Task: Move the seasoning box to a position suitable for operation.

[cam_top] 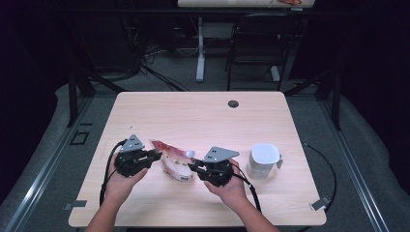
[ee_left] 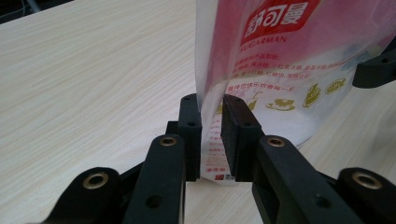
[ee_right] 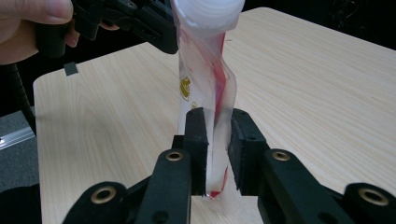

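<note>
A clear plastic pouch point(cam_top: 173, 163) with a red printed label and a white screw cap point(cam_top: 190, 153) is held between both grippers just above the light wooden table point(cam_top: 203, 121). My left gripper point(cam_top: 156, 155) is shut on one edge of it. In the left gripper view the jaws point(ee_left: 211, 135) pinch the pouch point(ee_left: 289, 60) near its bottom seam. My right gripper point(cam_top: 193, 167) is shut on the opposite edge. Its jaws point(ee_right: 217, 149) clamp the twisted pouch point(ee_right: 205, 88) below the cap point(ee_right: 212, 11), and the left gripper point(ee_right: 126, 18) shows beyond.
A white jug point(cam_top: 263, 160) with a handle stands just right of my right hand. A round cable hole point(cam_top: 233, 103) sits near the table's far edge. Beyond the table are a black chair point(cam_top: 261, 38) and a desk leg point(cam_top: 200, 48).
</note>
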The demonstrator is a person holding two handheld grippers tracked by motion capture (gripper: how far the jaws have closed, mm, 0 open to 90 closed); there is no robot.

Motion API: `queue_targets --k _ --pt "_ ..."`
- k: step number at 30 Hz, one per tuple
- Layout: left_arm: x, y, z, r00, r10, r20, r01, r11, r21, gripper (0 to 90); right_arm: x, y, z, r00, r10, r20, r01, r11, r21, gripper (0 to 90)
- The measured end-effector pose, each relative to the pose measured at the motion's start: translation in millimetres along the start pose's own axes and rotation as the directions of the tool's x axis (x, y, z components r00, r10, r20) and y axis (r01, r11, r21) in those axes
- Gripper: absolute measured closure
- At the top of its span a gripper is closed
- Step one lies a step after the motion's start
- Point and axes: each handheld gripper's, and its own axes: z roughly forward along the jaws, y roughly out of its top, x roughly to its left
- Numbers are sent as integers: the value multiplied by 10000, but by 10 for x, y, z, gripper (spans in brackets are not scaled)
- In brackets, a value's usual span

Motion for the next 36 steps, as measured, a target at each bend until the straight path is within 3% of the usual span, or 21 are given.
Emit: queue_targets --k 19,31,36 --pt "65 -57 -79 9998 -147 -162 148 9999 44 842 49 42 108 10000 -88 25 89 9999 -65 786" --pt "167 -176 -223 9971 -477 -593 474 9989 -62 865 158 132 284 9992 -358 -192 358 9994 18 790" --pt "172 -198 -252 9978 -348 -561 344 9994 -70 837 162 123 248 9995 -294 -149 293 9996 -27 735"
